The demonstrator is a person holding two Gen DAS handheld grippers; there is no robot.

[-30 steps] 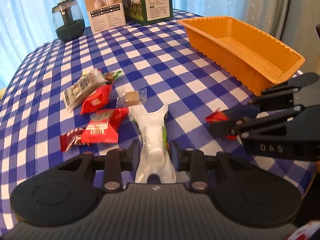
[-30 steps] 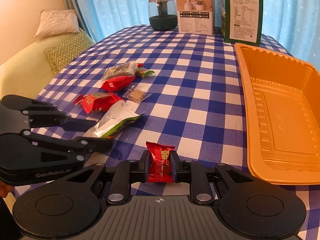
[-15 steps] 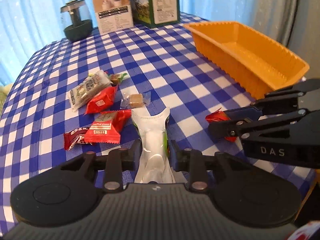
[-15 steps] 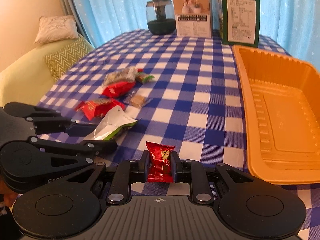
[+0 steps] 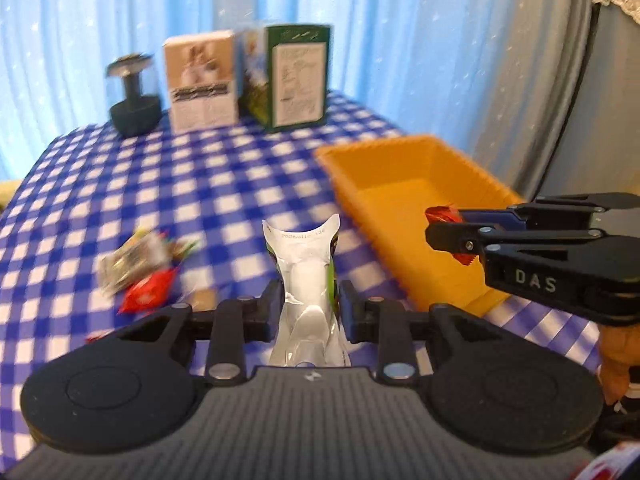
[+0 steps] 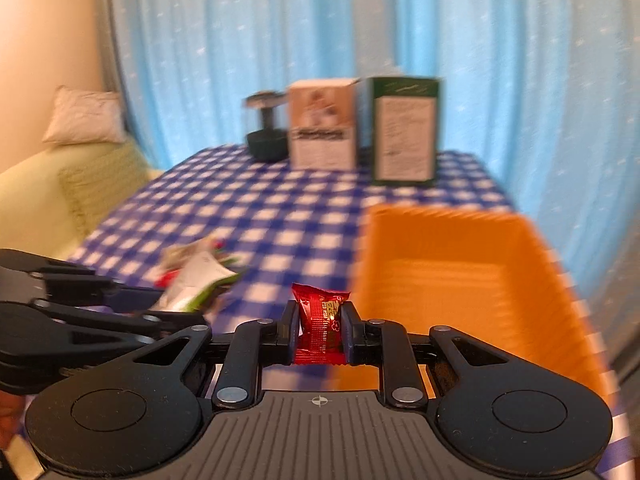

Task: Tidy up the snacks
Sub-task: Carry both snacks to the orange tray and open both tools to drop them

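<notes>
Readable in white capitals on the black side of the right gripper, seen from the left wrist view: "DAS". Stamped along the top seal of the white snack packet: a small grey code beginning "2026", remaining digits too blurred to make out. Gold characters on the red candy wrapper, illegible. Blocks of print on the white box and the green box at the back of the bench, all smeared beyond reading.
</notes>
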